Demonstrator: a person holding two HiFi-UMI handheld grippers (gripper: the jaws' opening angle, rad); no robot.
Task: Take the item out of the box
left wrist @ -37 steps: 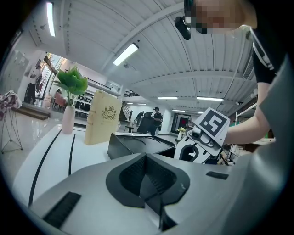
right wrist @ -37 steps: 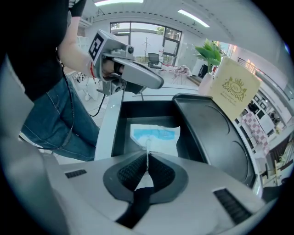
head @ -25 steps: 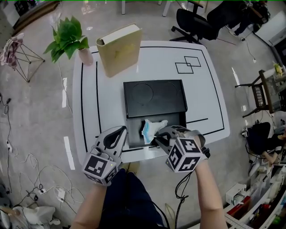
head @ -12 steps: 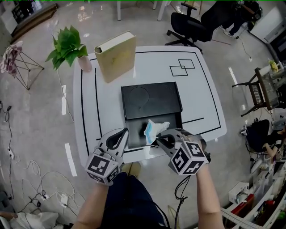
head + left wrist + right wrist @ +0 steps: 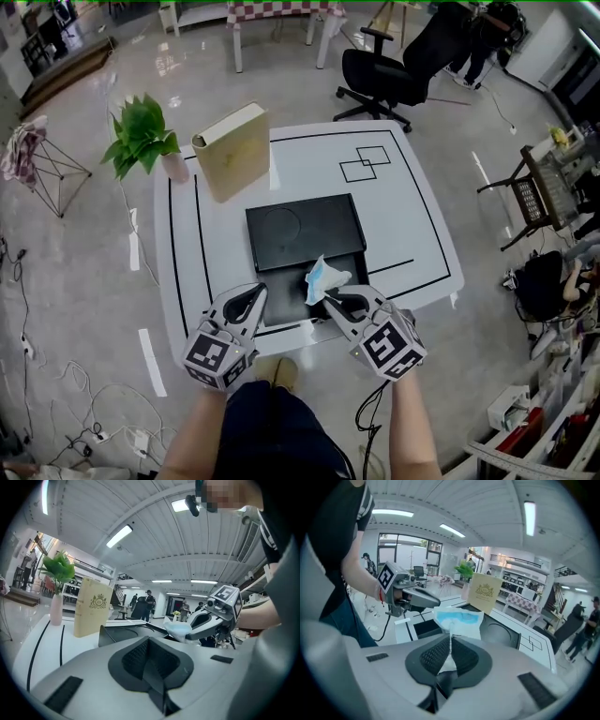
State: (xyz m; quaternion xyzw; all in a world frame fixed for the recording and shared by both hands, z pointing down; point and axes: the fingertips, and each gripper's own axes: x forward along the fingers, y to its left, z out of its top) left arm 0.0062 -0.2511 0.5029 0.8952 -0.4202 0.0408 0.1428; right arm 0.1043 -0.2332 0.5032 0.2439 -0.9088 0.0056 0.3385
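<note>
Observer A: Packet (image 5: 324, 277), where is it?
Observer B: Blue and white, pinched at its lower edge by the right gripper (image 5: 330, 298). Jaws closed on it, with a thin white flap between the pads (image 5: 464, 657). It hangs over the open near half of the black box (image 5: 281, 281), above the rim.
Observer A: Left gripper (image 5: 255, 293)?
Observer B: Jaws together, nothing between them. It hovers at the box's near left corner, apart from the packet.
Observer A: Surroundings?
Observer B: Box lid (image 5: 305, 228) is swung open on the far side. White table (image 5: 412, 225) with black lines. Beige book-shaped case (image 5: 234, 150) stands upright at far left, potted plant (image 5: 141, 141) just beside it.
</note>
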